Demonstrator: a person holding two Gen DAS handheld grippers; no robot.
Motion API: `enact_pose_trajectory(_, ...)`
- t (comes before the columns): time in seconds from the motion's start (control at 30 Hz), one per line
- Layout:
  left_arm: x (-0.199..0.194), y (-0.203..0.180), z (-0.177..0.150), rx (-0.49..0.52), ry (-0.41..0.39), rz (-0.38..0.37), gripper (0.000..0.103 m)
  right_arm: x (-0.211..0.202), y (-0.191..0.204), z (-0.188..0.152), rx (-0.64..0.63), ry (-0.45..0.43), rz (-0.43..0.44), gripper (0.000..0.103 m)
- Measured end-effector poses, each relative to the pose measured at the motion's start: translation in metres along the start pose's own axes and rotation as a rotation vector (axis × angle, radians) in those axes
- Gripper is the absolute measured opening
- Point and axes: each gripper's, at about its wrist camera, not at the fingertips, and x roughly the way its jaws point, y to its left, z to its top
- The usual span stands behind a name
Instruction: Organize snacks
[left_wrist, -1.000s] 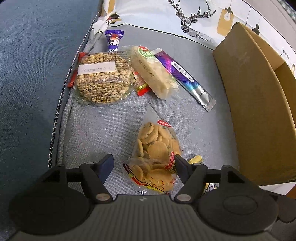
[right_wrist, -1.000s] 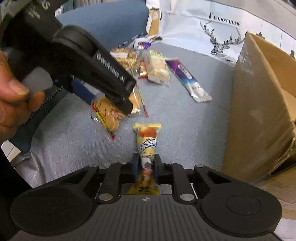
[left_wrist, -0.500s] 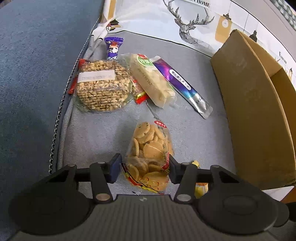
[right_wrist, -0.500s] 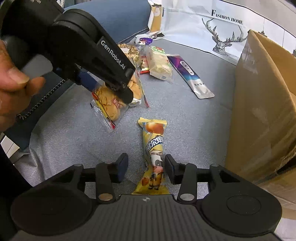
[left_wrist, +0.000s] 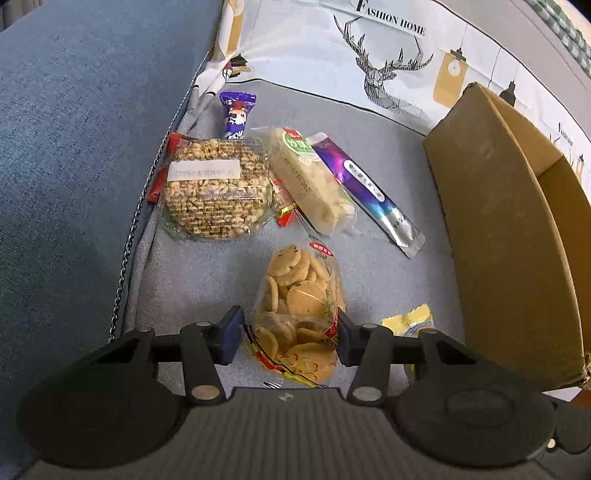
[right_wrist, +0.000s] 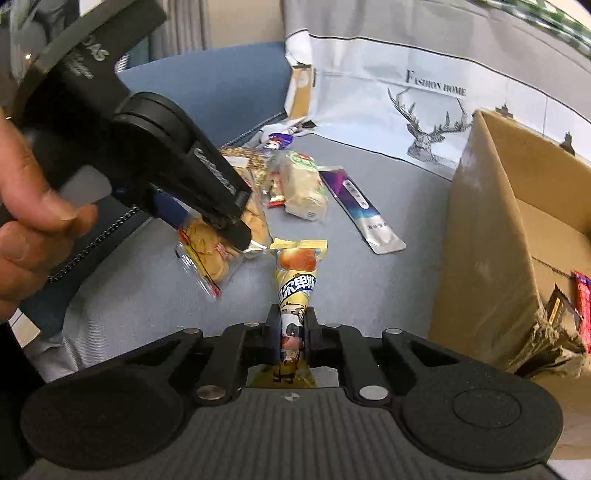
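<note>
My left gripper (left_wrist: 290, 332) is closed around a clear bag of small round cookies (left_wrist: 299, 295) on the grey cushion; both pads touch its sides. The same bag (right_wrist: 218, 240) shows in the right wrist view under the left gripper (right_wrist: 207, 192). My right gripper (right_wrist: 292, 332) is shut on a yellow snack bar wrapper (right_wrist: 297, 284), whose far end points forward just above the cushion. The bar's tip (left_wrist: 410, 321) shows in the left wrist view.
An open cardboard box (left_wrist: 517, 229) stands at the right, with wrapped snacks inside (right_wrist: 580, 299). Further back lie a round puffed-grain cake (left_wrist: 216, 192), a pale wafer pack (left_wrist: 314, 184), a purple-silver sachet (left_wrist: 373, 199) and a purple candy (left_wrist: 236, 114). A deer-print cushion (left_wrist: 369, 48) is behind.
My left gripper has closed in on the cookie bag. My right gripper opened half a second ago and has shut again on the yellow bar.
</note>
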Motion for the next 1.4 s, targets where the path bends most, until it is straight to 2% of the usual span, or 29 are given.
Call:
enact_pose_trajectory(0.5,-0.007,0.001,0.001,-0.022,-0.021,-0.020,0.055,-0.009,-0.002,0.006,0.031,-0.031,-0.015,0.011)
enact_pose_trajectory(0.83,-0.020,-0.001,0.002,-0.017,-0.080,-0.029,0.055,-0.031,-0.003,0.016,0.041,-0.111,-0.051,0.011)
enact_pose_trajectory(0.97,-0.031,-0.003,0.004,-0.022,-0.141,-0.053,0.055,-0.044,-0.006,0.023,0.061,-0.145,-0.050,0.011)
enact_pose_trajectory(1.1,-0.045,-0.013,0.004,0.021,-0.231,-0.064,0.055,-0.071,-0.017,0.040,0.076,-0.230,-0.056,0.011)
enact_pose_trajectory(1.27,-0.060,-0.031,0.005,0.060,-0.320,-0.115,0.055,-0.120,-0.068,0.077,0.186,-0.362,-0.094,0.011)
enact_pose_trajectory(1.4,-0.071,-0.054,0.005,0.117,-0.403,-0.124,0.055,-0.146,-0.115,0.095,0.199,-0.453,-0.192,0.011)
